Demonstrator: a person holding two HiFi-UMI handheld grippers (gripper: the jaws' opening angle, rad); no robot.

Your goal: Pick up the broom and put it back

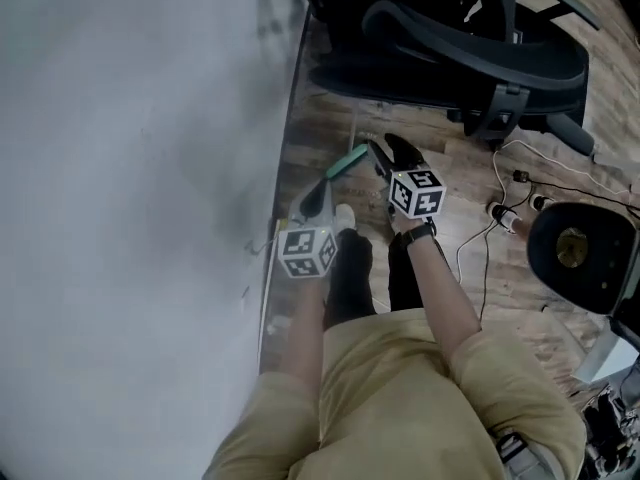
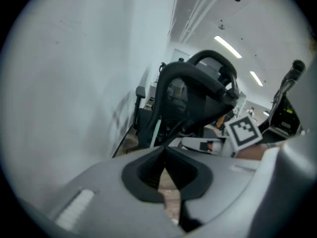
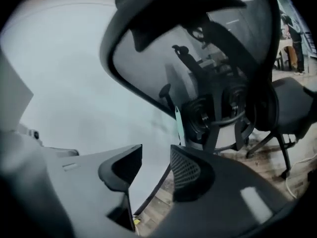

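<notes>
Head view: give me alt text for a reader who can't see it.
A person looks down at two handheld grippers over a wood floor beside a white wall: the left gripper shut, the right gripper open and empty. A teal piece, maybe the broom handle, shows between them; a black office chair stands beyond.

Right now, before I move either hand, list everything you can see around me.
office chair: one, black, ahead by the wall
round disc: one, black with a brownish centre, on the floor at right
cables: several, white and black, on the floor between chair and disc
teal handle: one, teal, near the wall, just ahead of the tongs; probably the broom's
wall: one, white, along the left
floor: one, brown wood
shorts: one pair, khaki, bottom of the head view
left tongs: one, grey, shut, empty, nearest the wall
right tongs: one, dark grey, open, empty, beside the teal handle
</notes>
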